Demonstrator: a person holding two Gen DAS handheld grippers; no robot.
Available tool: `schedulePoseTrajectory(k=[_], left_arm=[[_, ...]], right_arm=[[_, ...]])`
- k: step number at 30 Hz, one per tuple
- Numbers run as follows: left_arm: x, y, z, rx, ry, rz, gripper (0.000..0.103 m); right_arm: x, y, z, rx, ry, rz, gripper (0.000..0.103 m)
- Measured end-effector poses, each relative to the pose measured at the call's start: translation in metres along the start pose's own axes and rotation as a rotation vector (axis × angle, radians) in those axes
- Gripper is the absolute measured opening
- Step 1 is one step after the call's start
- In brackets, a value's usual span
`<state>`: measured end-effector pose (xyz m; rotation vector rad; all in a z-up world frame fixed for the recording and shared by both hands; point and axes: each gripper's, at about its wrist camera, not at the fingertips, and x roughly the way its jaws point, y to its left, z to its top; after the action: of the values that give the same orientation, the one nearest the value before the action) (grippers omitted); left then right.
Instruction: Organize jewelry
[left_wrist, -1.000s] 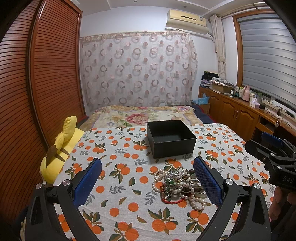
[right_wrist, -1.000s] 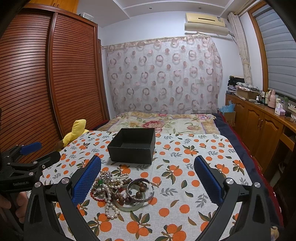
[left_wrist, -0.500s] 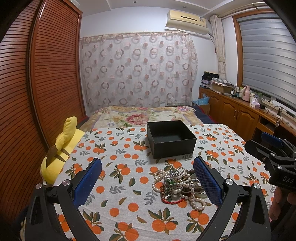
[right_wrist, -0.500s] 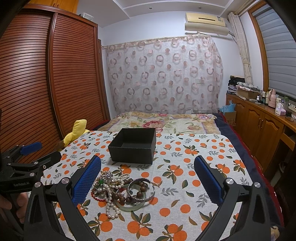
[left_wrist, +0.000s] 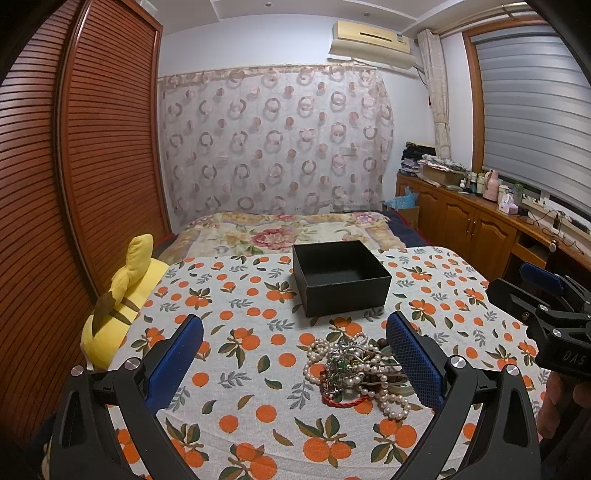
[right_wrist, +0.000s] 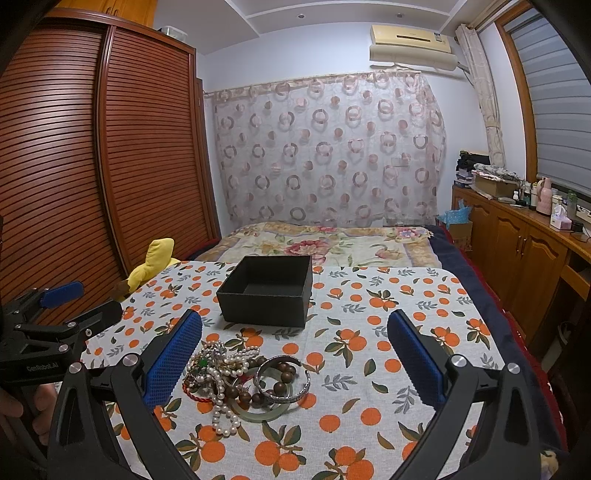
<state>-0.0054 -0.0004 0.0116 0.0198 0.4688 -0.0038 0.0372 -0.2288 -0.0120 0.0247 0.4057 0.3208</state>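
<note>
A yellow plush toy (left_wrist: 122, 295) flanks my table's (left_wrist: 236, 295) left edge; nothing blocks the tangled jewelry pile (left_wrist: 354, 369) (pearls, bangles) before the empty black box (left_wrist: 341, 277); both my left tool (left_wrist: 293, 363) and right tool (right_wrist: 295, 363) gape wide.

White letters reading "DAS" stand on the black body of the right gripper (left_wrist: 546, 291), seen at the right edge of the left wrist view; the word may run on past what shows. The left gripper (right_wrist: 70, 306), seen at the left edge of the right wrist view, carries "GenRobot.AI" in white on its black body. Marks on the air conditioner (right_wrist: 410, 46) are too small to read.
</note>
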Motion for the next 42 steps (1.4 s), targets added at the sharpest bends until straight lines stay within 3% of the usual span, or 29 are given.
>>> schedulePoseTrajectory(k=[29,36,42], left_arm=[[0.0,-0.001,-0.001,0.002,0.001,0.0,0.096],[0.009,0.0,-0.007,0.005,0.047,-0.033,0.096],[0.034,0.004,-0.027,0.005,0.12,-0.082,0.096]], right_arm=[[-0.001,-0.005,0.0,0.002,-0.002,0.002,0.101],[0.011,0.0,-0.008,-0.012,0.033,0.008,0.101],[0.027,-0.01,-0.02,-0.028,0.104,0.042,0.094]])
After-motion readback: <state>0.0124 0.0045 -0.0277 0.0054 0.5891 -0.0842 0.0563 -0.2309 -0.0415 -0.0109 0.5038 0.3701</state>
